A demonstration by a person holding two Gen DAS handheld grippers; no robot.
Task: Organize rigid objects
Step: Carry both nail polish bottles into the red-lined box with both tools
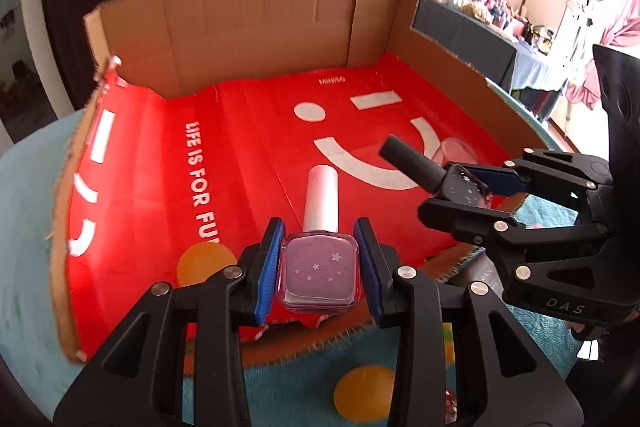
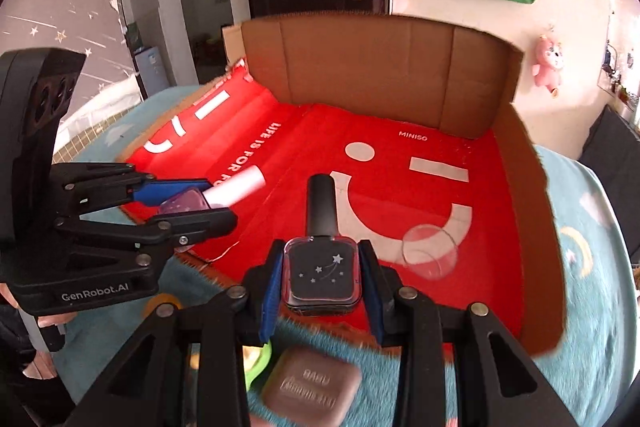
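Note:
My left gripper is shut on a lilac nail polish bottle with a white cap, held over the near edge of the cardboard box lined in red. In the right wrist view the same gripper comes in from the left with that bottle. My right gripper is shut on a dark nail polish bottle with a black cap, also above the box's near edge. In the left wrist view the right gripper holds the dark bottle tilted to the left.
A clear plastic cup lies on its side on the red lining at the right. A brown square tin and a green item rest on the blue fleece blanket in front of the box. High cardboard walls close the far side.

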